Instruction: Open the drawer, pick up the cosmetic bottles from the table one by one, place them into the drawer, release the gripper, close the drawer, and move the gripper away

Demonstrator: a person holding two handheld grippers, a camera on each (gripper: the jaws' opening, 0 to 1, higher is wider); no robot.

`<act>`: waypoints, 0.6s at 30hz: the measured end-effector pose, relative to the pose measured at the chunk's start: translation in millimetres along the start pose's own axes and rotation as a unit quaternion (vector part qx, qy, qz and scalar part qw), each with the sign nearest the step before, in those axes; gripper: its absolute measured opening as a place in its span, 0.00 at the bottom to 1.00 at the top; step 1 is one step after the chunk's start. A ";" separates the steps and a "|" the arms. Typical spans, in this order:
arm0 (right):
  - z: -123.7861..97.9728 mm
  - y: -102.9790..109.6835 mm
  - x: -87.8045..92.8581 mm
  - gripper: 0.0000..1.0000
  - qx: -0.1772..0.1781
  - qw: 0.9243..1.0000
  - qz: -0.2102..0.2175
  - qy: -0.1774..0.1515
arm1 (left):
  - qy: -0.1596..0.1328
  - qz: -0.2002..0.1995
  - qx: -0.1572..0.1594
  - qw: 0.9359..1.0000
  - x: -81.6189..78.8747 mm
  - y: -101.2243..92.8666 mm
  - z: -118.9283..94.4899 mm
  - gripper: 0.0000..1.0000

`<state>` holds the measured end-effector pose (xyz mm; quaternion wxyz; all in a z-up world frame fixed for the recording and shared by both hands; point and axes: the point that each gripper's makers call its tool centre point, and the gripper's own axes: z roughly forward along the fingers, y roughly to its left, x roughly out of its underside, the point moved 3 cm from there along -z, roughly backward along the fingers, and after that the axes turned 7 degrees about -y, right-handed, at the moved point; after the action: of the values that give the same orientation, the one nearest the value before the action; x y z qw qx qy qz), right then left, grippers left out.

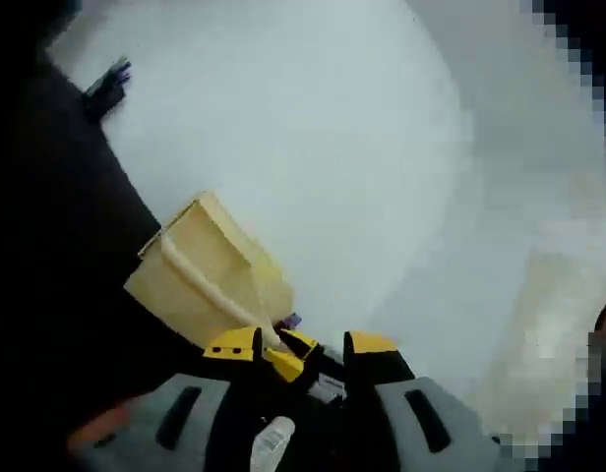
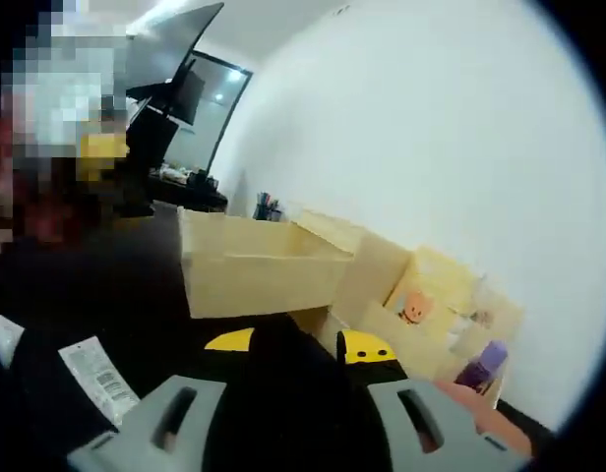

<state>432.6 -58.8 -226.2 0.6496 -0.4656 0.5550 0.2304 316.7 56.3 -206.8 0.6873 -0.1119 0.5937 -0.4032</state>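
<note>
Right gripper view: a pale wooden drawer unit stands against the white wall, with its drawer pulled out towards 9 o'clock and open at the top. A purple-capped cosmetic bottle stands on the table beside the unit, at about 4 o'clock in the view. The right hand-held gripper shows two yellow-tipped jaws at the bottom, but a dark mass lies between and over them; whether they are wide, narrow or holding anything cannot be told.

Left gripper view: the left hand-held gripper is tilted steeply, and the wooden unit lies at 9 o'clock of the jaws. The jaws stand fairly close together. A small white, label-bearing object sits low between the grey gripper bodies; it may be a bottle, but the blur forbids certainty, as it does any finding on the grip.

Risks, as judged: the drawer stands far out, so a careless approach could knock its front or push it shut early. If an item is held, a loose hold could drop it short of the drawer. The purple bottle stands close to the unit and could be toppled.

The right gripper view alone gives the drawer's open top and the purple bottle's whole form; the left gripper view gives the unit's side and the white object
</note>
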 end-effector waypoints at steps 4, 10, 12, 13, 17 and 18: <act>-17.7 5.4 -21.2 0.27 -0.041 0.999 -0.024 0.010 | 0.031 0.046 0.025 0.998 5.2 -14.9 -2.9 0.34; -39.3 12.8 -40.3 0.26 -0.076 0.994 -0.067 0.034 | 0.100 0.197 0.034 0.975 14.6 -24.7 -9.6 0.37; -43.4 13.2 -43.2 0.26 -0.081 0.993 -0.071 0.038 | 0.121 0.239 0.033 0.963 18.7 -26.0 -11.0 0.38; -45.0 13.1 -43.1 0.26 -0.084 0.993 -0.073 0.041 | 0.134 0.267 0.035 0.954 21.3 -26.2 -11.9 0.38; -49.8 10.5 -39.3 0.26 -0.089 0.992 -0.074 0.053 | 0.192 0.331 0.034 0.923 35.6 -23.5 -18.3 0.38; -51.1 9.5 -38.1 0.27 -0.091 0.992 -0.073 0.056 | 0.207 0.343 0.034 0.916 40.8 -22.8 -20.0 0.41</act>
<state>388.4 -90.1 -191.3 0.5875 -0.5745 0.5317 0.2053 287.7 20.0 -227.3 0.6485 0.2082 0.7104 -0.1771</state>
